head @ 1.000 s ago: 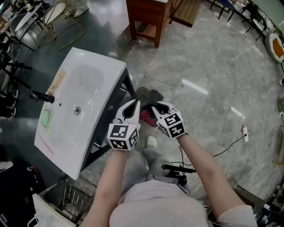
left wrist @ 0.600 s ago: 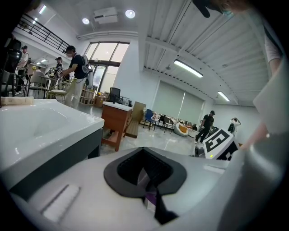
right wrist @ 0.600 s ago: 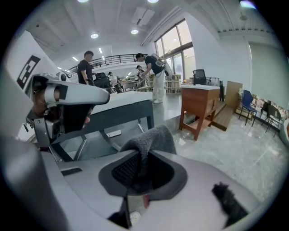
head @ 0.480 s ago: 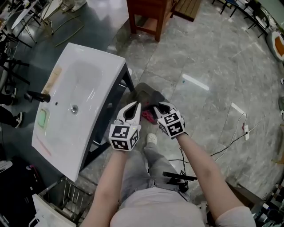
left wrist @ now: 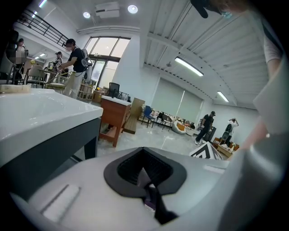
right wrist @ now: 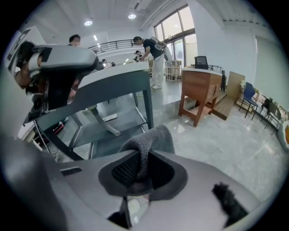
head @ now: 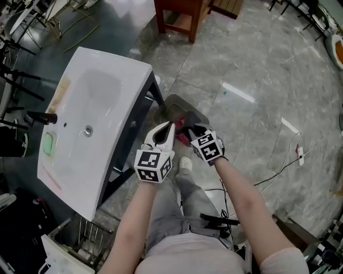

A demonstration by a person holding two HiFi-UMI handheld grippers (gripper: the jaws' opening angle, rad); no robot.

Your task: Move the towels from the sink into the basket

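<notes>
A grey towel (head: 179, 106) hangs over the stone floor, just right of the white sink (head: 140, 68). My right gripper (head: 188, 128) is shut on it; in the right gripper view a fold of the grey towel (right wrist: 151, 140) bulges out from between the pads. My left gripper (head: 168, 127) sits close beside it with its jaws together, tip at the towel's edge. In the left gripper view the left gripper (left wrist: 146, 173) shows only a thin dark strip at the seam. Something pink-red (head: 183, 137) shows below the towel. The wire basket (head: 80, 235) stands at the lower left.
A black tap (head: 42, 116) and a green pad (head: 48, 143) sit on the sink, on its dark frame (head: 136, 126). A wooden cabinet (head: 182, 16) stands beyond. My shoe (head: 184, 162) and a cable (head: 278, 166) are on the floor. People stand far off.
Both grippers have sunk toward the floor with the grey towel, staying close together. The towel now hangs lower, spread nearer the floor beside the sink frame.
</notes>
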